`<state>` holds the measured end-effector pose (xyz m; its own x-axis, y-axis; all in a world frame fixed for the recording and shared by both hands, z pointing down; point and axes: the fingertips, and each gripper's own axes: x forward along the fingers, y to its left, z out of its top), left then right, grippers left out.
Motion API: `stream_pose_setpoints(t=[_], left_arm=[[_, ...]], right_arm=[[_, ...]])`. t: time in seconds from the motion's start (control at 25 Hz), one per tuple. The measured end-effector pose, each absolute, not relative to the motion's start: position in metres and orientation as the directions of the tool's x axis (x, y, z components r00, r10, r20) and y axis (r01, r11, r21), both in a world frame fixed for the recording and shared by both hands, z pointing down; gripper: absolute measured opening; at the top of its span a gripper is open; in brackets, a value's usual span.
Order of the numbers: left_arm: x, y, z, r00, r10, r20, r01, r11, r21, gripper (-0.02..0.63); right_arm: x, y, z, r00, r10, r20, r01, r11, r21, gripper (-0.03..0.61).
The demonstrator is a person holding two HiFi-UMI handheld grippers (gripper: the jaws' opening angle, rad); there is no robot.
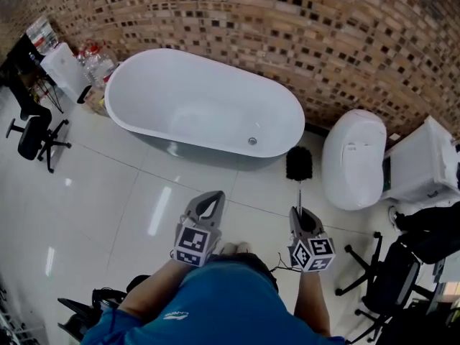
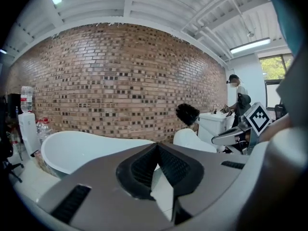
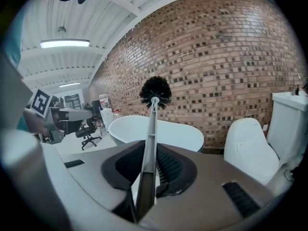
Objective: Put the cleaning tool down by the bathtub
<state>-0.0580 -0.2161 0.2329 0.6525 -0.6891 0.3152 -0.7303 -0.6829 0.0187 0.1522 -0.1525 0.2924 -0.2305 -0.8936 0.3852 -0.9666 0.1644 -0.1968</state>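
Your right tongs (image 1: pixel 302 220) clench the brush (image 1: pixel 299 164) | left tongs (image 1: pixel 209 205) closed, empty | brush axis runs up-frame, head toward right end of bathtub (image 1: pixel 165 85)

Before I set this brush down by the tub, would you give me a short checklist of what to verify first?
1. Right gripper clamped on the toilet brush handle: ok.
2. Left gripper empty, jaws together: ok.
3. Floor in front of the bathtub bare where the brush could go: ok.
4. Brush head apart from the toilet: ok, a gap shows in the head view.
5. Brush wet or dripping: cannot tell.
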Motion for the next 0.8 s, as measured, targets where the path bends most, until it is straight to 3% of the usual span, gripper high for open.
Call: stream_pose_setpoints(t=[0.36, 0.8], left_arm=[[-0.126, -0.24, 0.271, 0.514, -0.773, 0.373, -0.845, -0.531, 0.063, -0.003], [-0.263, -0.314, 0.281, 0.478, -0.812, 0.334, -0.873, -0.481, 0.081, -0.003]], right_arm=[[0.079, -0.214, 0.313, -0.411, -0.794, 0.449, -0.909, 0.392, -0.14, 0.075], [-0.08, -0.286, 0.353, -0.454, -0.659, 0.6, -0.818, 0.575, 0.012, 0.075]])
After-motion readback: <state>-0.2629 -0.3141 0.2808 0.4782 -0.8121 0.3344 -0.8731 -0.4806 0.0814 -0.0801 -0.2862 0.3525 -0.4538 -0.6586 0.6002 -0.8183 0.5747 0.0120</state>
